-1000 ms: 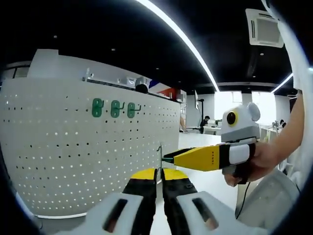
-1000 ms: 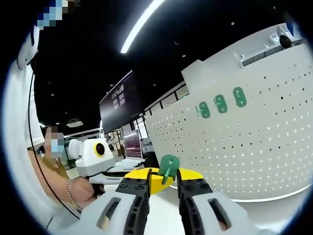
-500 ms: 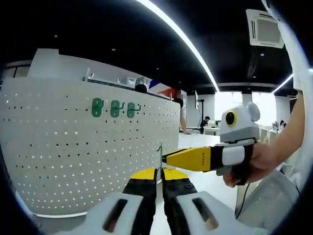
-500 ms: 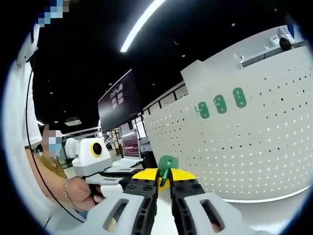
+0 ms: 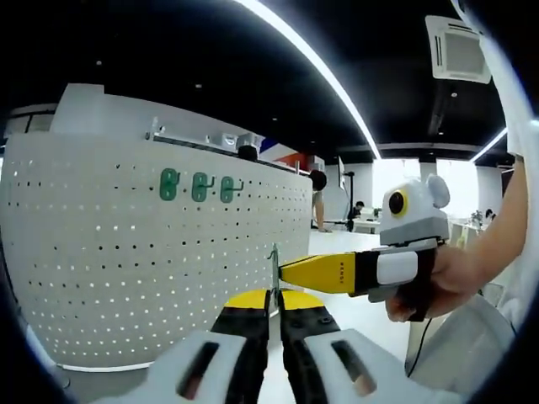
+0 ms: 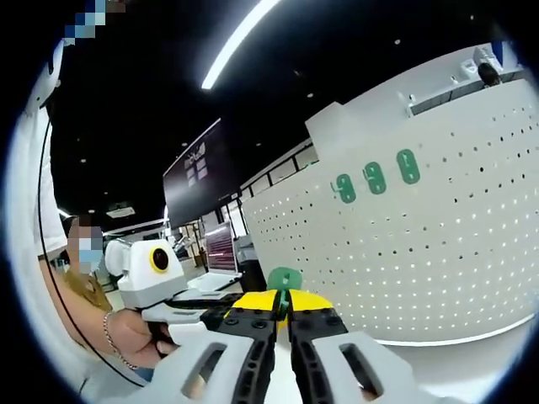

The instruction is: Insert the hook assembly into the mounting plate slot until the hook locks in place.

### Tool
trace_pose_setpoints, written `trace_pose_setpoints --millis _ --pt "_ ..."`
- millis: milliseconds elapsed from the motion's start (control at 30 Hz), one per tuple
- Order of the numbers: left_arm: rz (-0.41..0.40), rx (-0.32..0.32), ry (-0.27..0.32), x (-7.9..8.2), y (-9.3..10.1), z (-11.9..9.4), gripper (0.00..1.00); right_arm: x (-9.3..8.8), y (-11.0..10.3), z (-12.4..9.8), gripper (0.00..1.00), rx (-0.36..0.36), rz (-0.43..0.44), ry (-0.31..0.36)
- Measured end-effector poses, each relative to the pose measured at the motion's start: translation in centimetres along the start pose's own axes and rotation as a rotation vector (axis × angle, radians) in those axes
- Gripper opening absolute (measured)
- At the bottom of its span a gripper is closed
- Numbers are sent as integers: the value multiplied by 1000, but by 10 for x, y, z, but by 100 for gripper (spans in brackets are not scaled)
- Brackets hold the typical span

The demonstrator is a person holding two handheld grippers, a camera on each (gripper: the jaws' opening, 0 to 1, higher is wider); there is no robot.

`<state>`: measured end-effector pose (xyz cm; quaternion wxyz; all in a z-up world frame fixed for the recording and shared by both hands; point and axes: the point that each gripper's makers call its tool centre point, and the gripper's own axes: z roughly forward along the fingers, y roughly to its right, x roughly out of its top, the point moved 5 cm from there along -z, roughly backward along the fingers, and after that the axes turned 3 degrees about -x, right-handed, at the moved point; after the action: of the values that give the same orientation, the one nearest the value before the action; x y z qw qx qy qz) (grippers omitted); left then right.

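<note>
My left gripper point(image 5: 274, 305) is shut on a thin metal hook point(image 5: 274, 268) that stands upright between its jaws. From the right, my right gripper point(image 5: 295, 271) reaches its yellow tips to that hook. In the right gripper view, my right gripper point(image 6: 282, 305) is shut on a small green mounting plate point(image 6: 285, 279). The left gripper point(image 6: 202, 301) comes in from the left, and its tips meet the plate. A white pegboard point(image 5: 101, 269) stands behind, with three more green plates point(image 5: 200, 186) hanging in a row on it point(image 6: 374, 178).
The curved pegboard wall point(image 6: 438, 252) takes up the left of the left gripper view and the right of the right gripper view. A hand point(image 5: 446, 282) holds the right gripper and another hand point(image 6: 135, 328) the left one. A person point(image 5: 317, 198) stands behind the board.
My right gripper's jaws have shut on the green plate; a second ago they stood apart around it. Both grippers have drawn slightly closer together.
</note>
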<state>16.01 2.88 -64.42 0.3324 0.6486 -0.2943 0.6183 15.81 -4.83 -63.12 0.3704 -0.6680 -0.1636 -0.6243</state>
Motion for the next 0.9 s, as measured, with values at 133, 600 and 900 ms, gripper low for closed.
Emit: trace_pose_setpoints --millis 133,600,900 --pt "1 2 -3 0 0 0 4 0 -1 0 1 -5 14 -3" --pt "5 0 3 2 1 0 8 3 -1 -1 0 -15 12 -7" --pt "17 31 -46 -5 -5 2 43 3 0 -2 1 -9 32 -9"
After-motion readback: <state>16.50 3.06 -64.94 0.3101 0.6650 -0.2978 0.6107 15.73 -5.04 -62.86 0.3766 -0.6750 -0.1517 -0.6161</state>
